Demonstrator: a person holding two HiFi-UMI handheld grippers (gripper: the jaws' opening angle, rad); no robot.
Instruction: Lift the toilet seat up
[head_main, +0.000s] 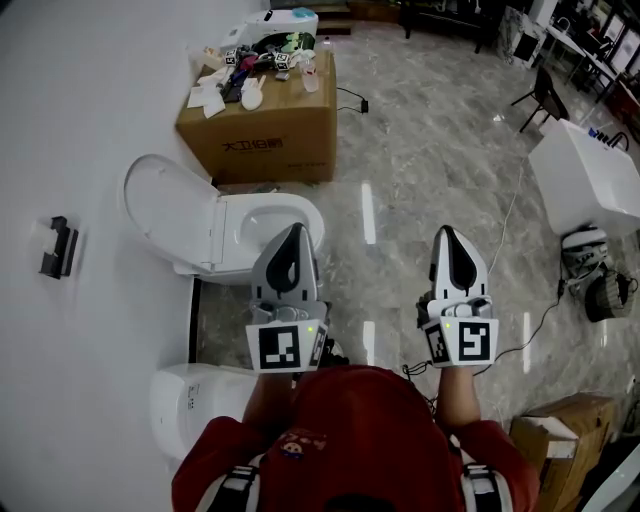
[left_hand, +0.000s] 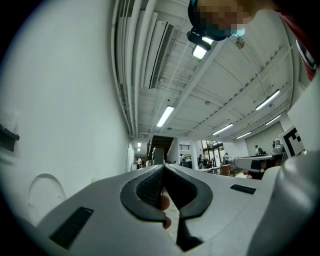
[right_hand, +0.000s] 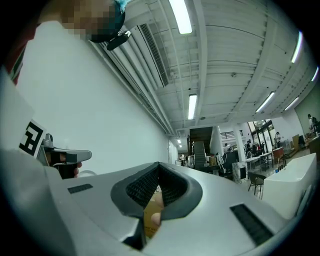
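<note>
The white toilet (head_main: 262, 228) stands against the left wall. Its oval lid and seat (head_main: 165, 210) are raised and lean back on the wall, so the bowl lies bare. My left gripper (head_main: 295, 230) hangs just above the bowl's near right rim, shut and holding nothing. Its jaws (left_hand: 163, 168) meet at the tips and aim slightly upward along the wall, where the raised lid (left_hand: 45, 194) shows faintly. My right gripper (head_main: 446, 233) hovers over the marble floor to the right of the toilet, shut and empty, its tips (right_hand: 159, 165) together.
A cardboard box (head_main: 262, 135) topped with clutter stands beyond the toilet. A second white fixture (head_main: 195, 400) sits at the near left. A black holder (head_main: 58, 248) hangs on the wall. A white cabinet (head_main: 585, 175), a cable (head_main: 520, 350) and another box (head_main: 560, 440) lie to the right.
</note>
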